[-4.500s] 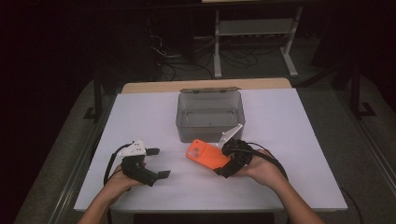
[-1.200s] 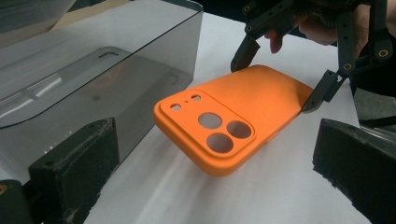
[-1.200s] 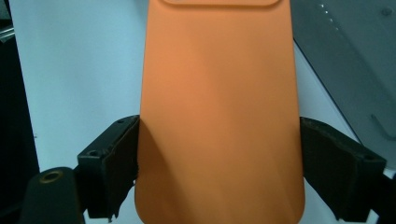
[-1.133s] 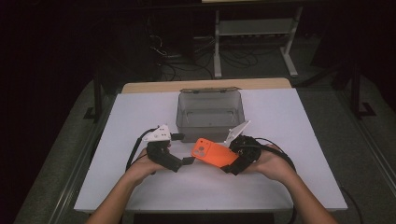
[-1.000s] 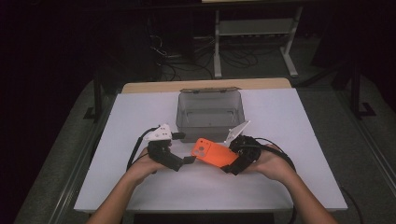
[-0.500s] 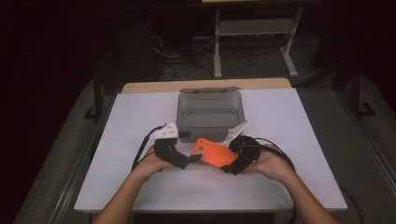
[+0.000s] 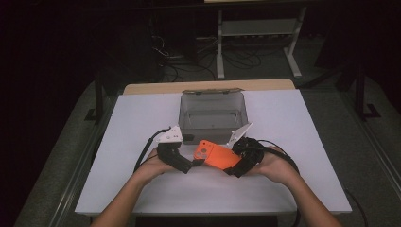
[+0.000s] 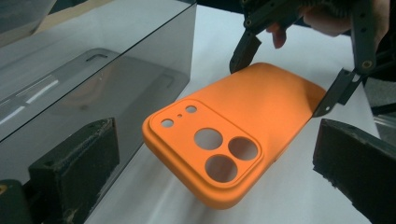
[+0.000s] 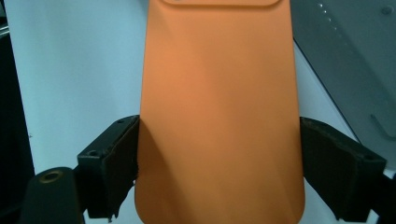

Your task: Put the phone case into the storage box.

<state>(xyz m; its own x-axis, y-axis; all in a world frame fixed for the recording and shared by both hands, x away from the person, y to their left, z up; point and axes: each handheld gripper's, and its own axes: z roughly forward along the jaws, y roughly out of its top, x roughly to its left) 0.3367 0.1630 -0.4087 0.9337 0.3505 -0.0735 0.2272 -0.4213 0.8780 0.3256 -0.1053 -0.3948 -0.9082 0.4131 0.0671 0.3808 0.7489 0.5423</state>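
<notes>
Right tongs (image 7: 232,166) grasp orange phone case (image 7: 216,155) – left tongs (image 7: 195,163) released; no readable writing.

Lab — white table (image 7: 142,123), cables (image 7: 189,71) on floor, metal rack (image 7: 257,28) behind.

Black two-jaw gripper (image 7: 188,165) bodies, white plates, trailing black cables, bare forearms.

Dark room, white table (image 7: 302,118), metal shelf frame (image 7: 257,28) behind, tangled floor cables (image 7: 189,66)
</notes>
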